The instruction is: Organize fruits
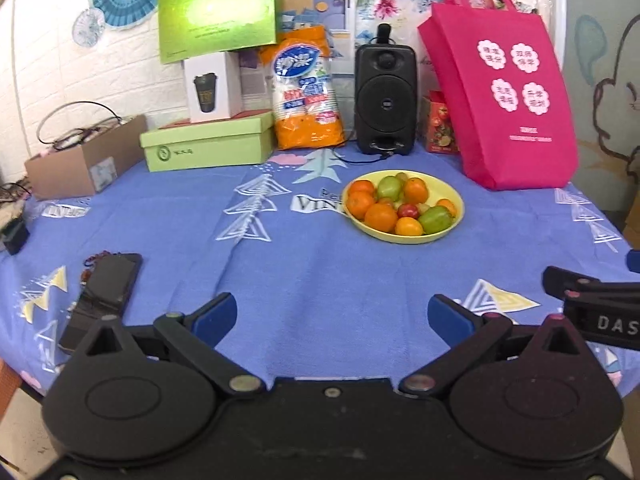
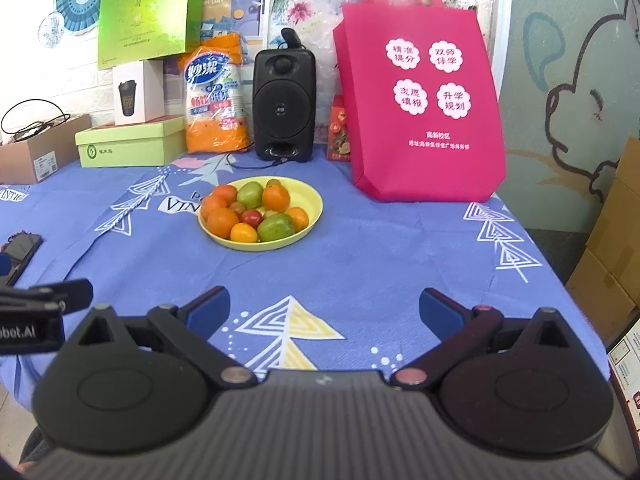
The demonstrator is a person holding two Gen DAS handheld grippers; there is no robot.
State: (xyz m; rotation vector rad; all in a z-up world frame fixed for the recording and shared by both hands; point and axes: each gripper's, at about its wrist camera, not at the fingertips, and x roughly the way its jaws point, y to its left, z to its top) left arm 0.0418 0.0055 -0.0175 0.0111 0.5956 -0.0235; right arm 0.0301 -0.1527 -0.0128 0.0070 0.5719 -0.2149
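Fruit sits piled in a yellow plate (image 1: 456, 200) near the middle of the table, on the blue patterned cloth (image 1: 320, 280). Mix is mostly oranges (image 1: 380, 217), w/ green fruits (image 1: 436, 218) and one small red one (image 1: 408, 211) in the center. Same pile in the right wrist view: plate (image 2: 312, 200), oranges (image 2: 222, 222), a green fruit (image 2: 276, 227), the red one (image 2: 252, 217). All the fruit is inside the plate rim.

Left gripper (image 1: 331, 316) hangs low over the cloth at the near edge, well apart from the plate; jaws wide open, nothing between the blue pads (image 1: 216, 316). Right gripper (image 2: 325, 310) is likewise near the front edge, spread wide, holding nothing, blue pads (image 2: 210, 308) clear of the cloth print. The two sit side by side: each shows at the edge of the other's view.

Behind the plate: black speaker (image 1: 385, 100) w/ its cable on the cloth, orange pack of paper cups (image 1: 306, 92) just left of it, pink tote bag (image 1: 508, 96) standing to the right, small red box (image 1: 438, 124) between speaker and bag. Further left, a flat green box (image 1: 208, 144) w/ a white cup box (image 1: 214, 86) on top, and a cardboard box (image 1: 80, 164) at the table's edge. A dark phone-like thing (image 1: 112, 280) lies on the cloth at the near left.
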